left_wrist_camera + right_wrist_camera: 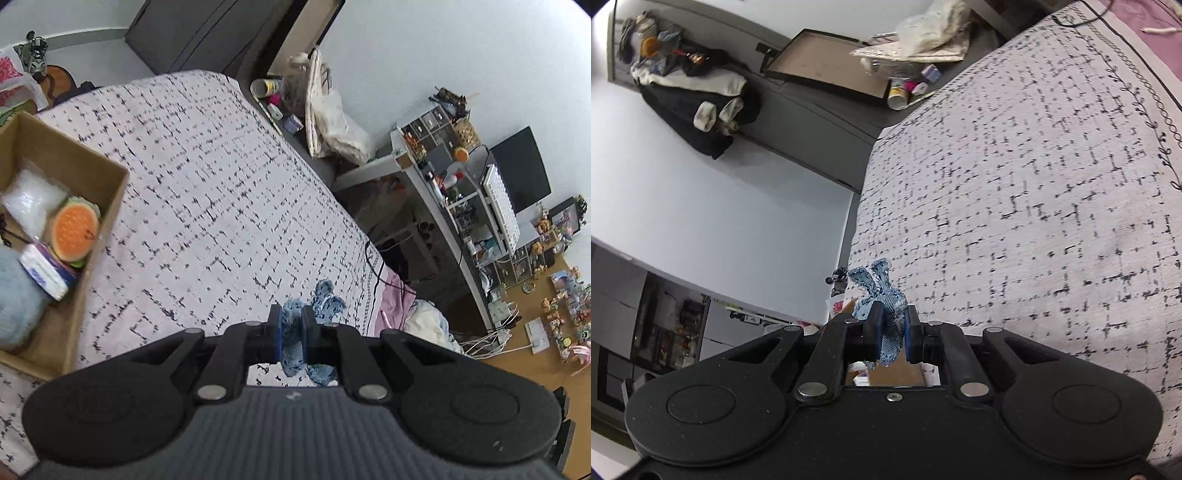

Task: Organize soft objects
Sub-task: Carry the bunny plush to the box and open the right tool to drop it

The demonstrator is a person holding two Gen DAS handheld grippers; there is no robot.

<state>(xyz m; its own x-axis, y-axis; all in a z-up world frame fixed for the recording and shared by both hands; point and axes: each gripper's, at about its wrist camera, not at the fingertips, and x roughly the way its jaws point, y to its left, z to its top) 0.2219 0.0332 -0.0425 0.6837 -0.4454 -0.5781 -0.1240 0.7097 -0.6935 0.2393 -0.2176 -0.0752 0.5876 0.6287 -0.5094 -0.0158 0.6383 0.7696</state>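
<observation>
Left wrist view, left edge: cardboard box (110,206) resting on the bed, open at the top. Inside the box: clear plastic bag (31,201) toward the far side, orange-and-green slice-shaped plush (75,230) leaning against the right wall, wrapped tissue pack (46,271) just beside and below the plush, pale blue fuzzy item (16,306) at the near corner, partly cut off by the frame.

Centre: bedspread (207,192), pale pink with a black broken-grid print, filling most of the view. Low centre: left gripper (291,334), blue pads pressed together on blue-and-white denim cloth (327,301); cloth bunched between the pads, with ragged ends showing beyond the tips and below the fingers, above the bedspread near its right edge.

Right: cluttered desk (436,192) with small drawers, a white keyboard (500,206) propped upright and a dark monitor (521,177), well apart from the bed. Wooden floor at far right, strewn with small figurines.

Right wrist view, left: white wall, dark garment (698,107) hanging with pale socks or cuffs against it. Low centre: right gripper (893,334), pads pinching another part of the denim cloth (877,286); frayed end standing up past the fingertips, a strip hanging down between them. Brown cardboard visible just under the fingers. Right: same patterned bedspread (1034,206) filling that half.
</observation>
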